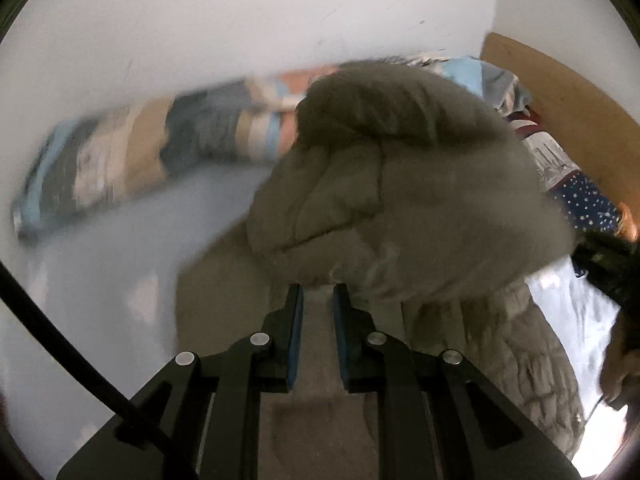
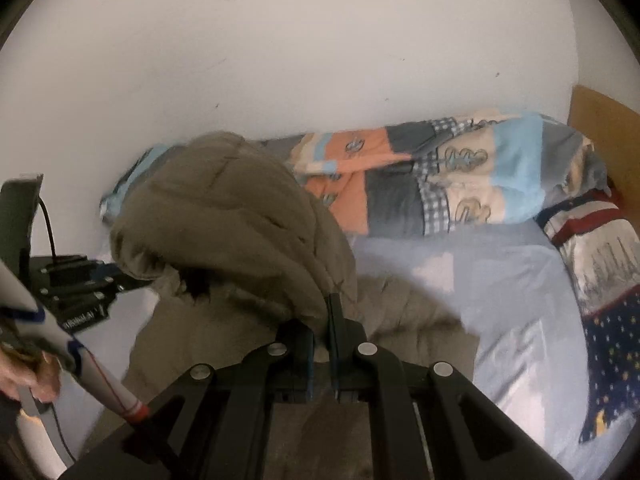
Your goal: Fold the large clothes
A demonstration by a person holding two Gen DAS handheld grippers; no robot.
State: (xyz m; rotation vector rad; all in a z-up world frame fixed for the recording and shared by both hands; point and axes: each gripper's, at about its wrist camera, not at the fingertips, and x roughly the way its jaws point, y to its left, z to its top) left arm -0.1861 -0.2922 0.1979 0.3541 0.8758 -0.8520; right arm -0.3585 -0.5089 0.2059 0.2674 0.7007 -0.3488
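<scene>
An olive-grey puffer jacket (image 1: 400, 184) lies partly on the bed, and a big fold of it is lifted in the air. My left gripper (image 1: 318, 292) has its pads a small gap apart, with the jacket's edge at its fingertips. My right gripper (image 2: 324, 312) is shut on the jacket (image 2: 224, 216) and holds the raised fold up. The left gripper (image 2: 120, 278) also shows in the right wrist view, its tips at the fold's left side. The jacket's lower part (image 2: 224, 344) rests on the sheet.
A light blue bed sheet (image 2: 500, 304) covers the mattress. A patchwork quilt (image 2: 440, 172) is rolled along the white wall. A star-patterned blue pillow (image 2: 612, 344) lies at the right, by a wooden headboard (image 2: 600, 112).
</scene>
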